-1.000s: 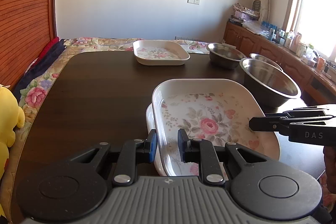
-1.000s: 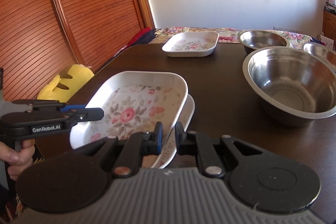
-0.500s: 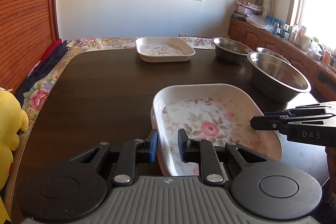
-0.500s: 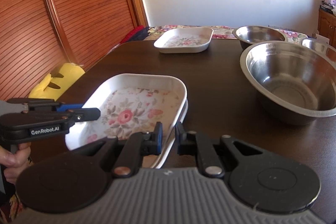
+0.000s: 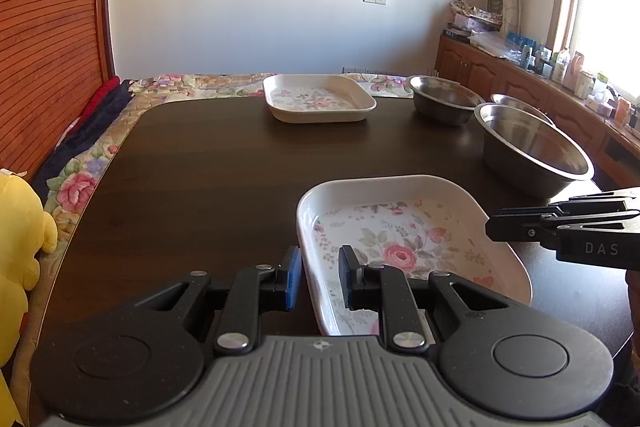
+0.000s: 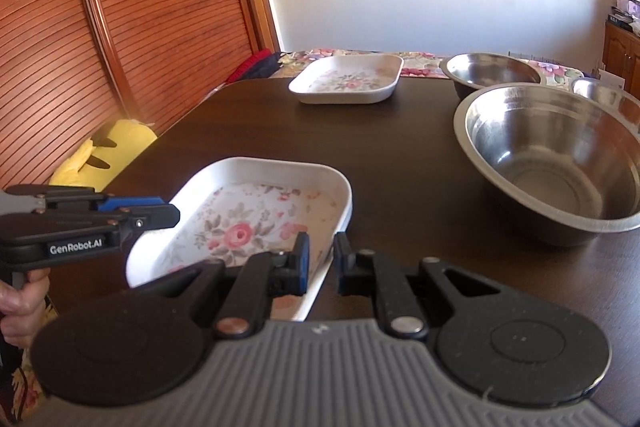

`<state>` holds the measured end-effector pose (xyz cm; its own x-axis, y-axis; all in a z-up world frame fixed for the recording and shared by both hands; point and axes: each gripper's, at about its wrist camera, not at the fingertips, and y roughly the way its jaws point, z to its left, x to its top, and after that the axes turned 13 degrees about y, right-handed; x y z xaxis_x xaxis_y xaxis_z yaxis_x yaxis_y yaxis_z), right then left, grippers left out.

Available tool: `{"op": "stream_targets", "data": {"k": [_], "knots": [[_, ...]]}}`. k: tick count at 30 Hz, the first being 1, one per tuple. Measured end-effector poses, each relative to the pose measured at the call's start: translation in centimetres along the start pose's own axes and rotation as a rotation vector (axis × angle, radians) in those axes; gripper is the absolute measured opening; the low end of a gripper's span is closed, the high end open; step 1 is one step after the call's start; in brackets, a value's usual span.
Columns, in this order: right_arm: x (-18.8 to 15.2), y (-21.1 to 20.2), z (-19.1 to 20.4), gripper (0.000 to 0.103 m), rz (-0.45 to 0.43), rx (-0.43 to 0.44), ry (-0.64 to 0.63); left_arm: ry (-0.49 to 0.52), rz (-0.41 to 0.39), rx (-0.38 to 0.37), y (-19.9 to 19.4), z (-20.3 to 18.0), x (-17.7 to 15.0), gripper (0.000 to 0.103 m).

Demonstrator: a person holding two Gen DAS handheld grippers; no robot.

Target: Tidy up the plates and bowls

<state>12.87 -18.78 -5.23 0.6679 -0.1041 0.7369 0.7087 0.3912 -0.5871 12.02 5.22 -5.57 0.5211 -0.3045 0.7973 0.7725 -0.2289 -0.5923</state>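
Note:
A white square plate with a rose pattern (image 5: 400,227) (image 6: 248,219) lies low over the near part of the dark table (image 5: 200,167). My left gripper (image 5: 320,281) is shut on its left rim. My right gripper (image 6: 322,263) is shut on the opposite rim, and shows from the side in the left wrist view (image 5: 520,227). In the right wrist view the left gripper (image 6: 160,215) reaches in from the left, with a hand on its grip. A second floral plate (image 5: 318,99) (image 6: 348,83) sits at the table's far edge.
A large steel bowl (image 5: 532,147) (image 6: 560,155) stands right of the held plate. Two smaller steel bowls (image 5: 444,99) (image 5: 516,103) stand behind it. A yellow plush toy (image 5: 20,247) lies off the table's left side, by a slatted wooden wall. A cluttered sideboard (image 5: 520,75) runs along the right.
The held plate has come down and levelled out. The rim of another plate that showed beneath it a second ago is now covered. Both grippers have kept their hold.

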Motion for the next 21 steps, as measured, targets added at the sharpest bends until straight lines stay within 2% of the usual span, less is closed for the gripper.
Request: {"op": "stream_targets", "data": {"k": [8,21], "knots": [[1.5,-1.4,0.6,0.014,-0.031,0.020,-0.043,0.018,-0.020,0.011,-0.3,0.5,1.6,0.022],[7.2,-0.8,1.2,0.014,-0.062,0.034,-0.131,0.061,-0.022,0.033,2.0,2.6,5.6,0.024]]}}
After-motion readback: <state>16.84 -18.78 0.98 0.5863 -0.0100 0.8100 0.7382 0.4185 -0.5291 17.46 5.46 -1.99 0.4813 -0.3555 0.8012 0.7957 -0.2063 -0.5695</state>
